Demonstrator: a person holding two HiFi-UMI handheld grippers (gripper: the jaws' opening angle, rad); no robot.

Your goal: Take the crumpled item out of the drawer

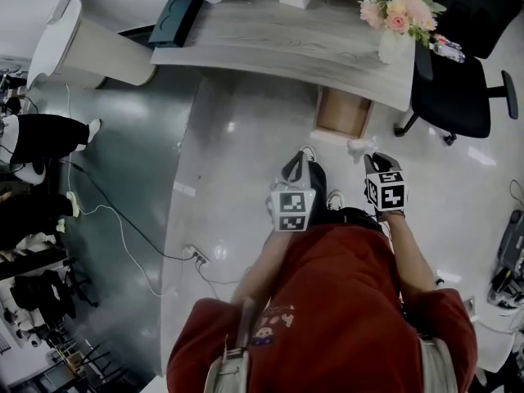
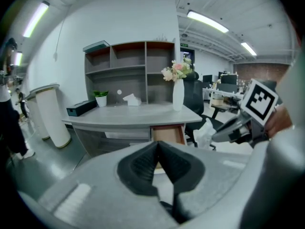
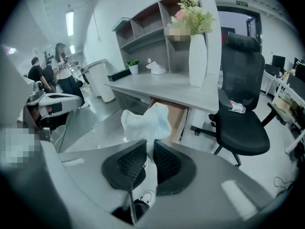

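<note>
The left gripper [image 2: 157,146] has its jaws pressed together on nothing. Ahead, the drawer [image 1: 344,111] under the bench [image 1: 278,43] stands open. The right gripper [image 3: 148,149] pinches the crumpled white paper [image 3: 145,120], already clear of the drawer. A steady squeeze should stop the light wad slipping.

The left hand-held gripper [image 2: 157,146], jaws together, faces the open drawer [image 2: 167,133].
</note>
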